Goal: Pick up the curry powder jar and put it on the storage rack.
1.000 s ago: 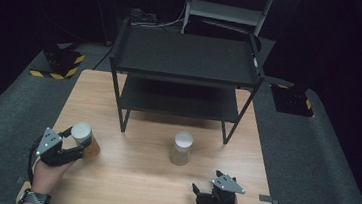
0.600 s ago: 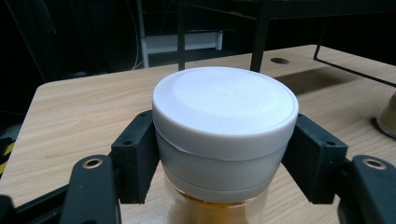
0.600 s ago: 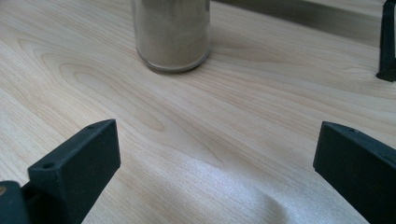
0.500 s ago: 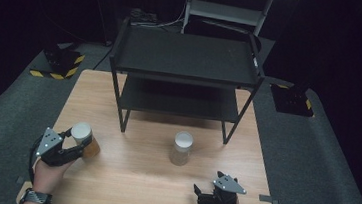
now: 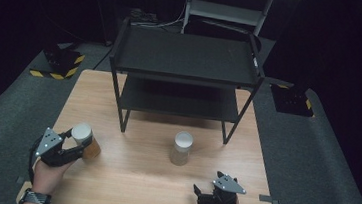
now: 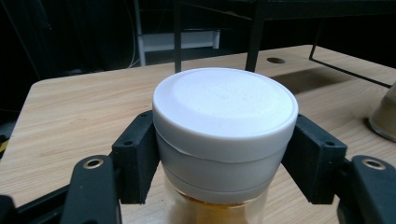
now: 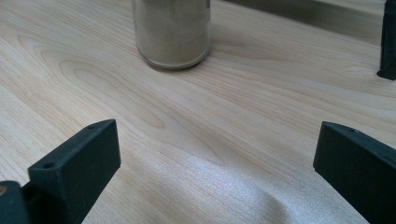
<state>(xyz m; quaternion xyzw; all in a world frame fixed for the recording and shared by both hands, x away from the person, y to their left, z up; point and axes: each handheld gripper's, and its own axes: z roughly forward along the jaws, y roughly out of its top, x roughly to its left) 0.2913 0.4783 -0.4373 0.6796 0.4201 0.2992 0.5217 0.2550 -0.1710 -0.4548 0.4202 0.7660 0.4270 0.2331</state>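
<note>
A black two-tier shelf (image 5: 184, 72) stands at the far side of the wooden table (image 5: 135, 188). Before its right leg sits a white-lidded jar of pale powder (image 5: 181, 149). Near the table's left front corner, the left gripper (image 5: 71, 147) has just closed its jaws onto the amber jar (image 6: 224, 140), pads pressing just under its white lid. The right gripper (image 5: 200, 194) rests low, jaws spread wide, holding nothing.
</note>
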